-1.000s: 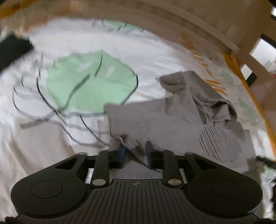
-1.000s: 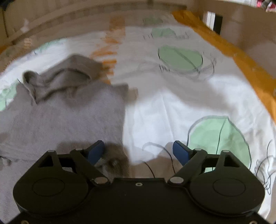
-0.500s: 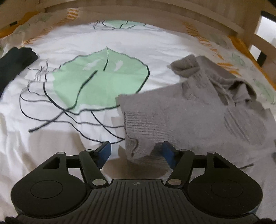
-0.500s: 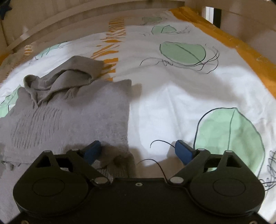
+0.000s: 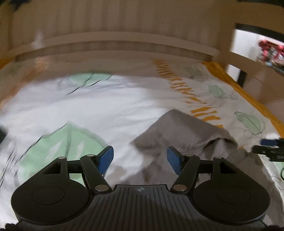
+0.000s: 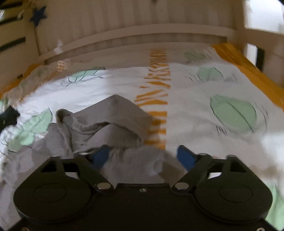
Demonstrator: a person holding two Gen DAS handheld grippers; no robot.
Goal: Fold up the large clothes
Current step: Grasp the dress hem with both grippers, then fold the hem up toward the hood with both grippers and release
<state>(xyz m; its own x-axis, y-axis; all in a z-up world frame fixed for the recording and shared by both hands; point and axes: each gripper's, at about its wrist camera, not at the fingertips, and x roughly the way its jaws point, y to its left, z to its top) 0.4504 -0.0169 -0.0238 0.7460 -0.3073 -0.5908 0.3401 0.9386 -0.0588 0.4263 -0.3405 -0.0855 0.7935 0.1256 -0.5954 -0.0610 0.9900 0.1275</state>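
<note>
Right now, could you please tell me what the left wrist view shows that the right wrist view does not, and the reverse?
Only the left wrist view shows the right tongs at its right edge, beyond the grey hooded sweater, and a doorway. Only the right wrist view shows a dark blue star on the headboard and a dark garment at the left. Both show the sweater on the leaf-print bedsheet, hood bunched.

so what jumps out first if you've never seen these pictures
A crumpled grey hooded garment lies mid-bed on a white sheet printed with green leaves and an orange stripe. Both grippers, left and right, stand open just above it, gripping nothing.
</note>
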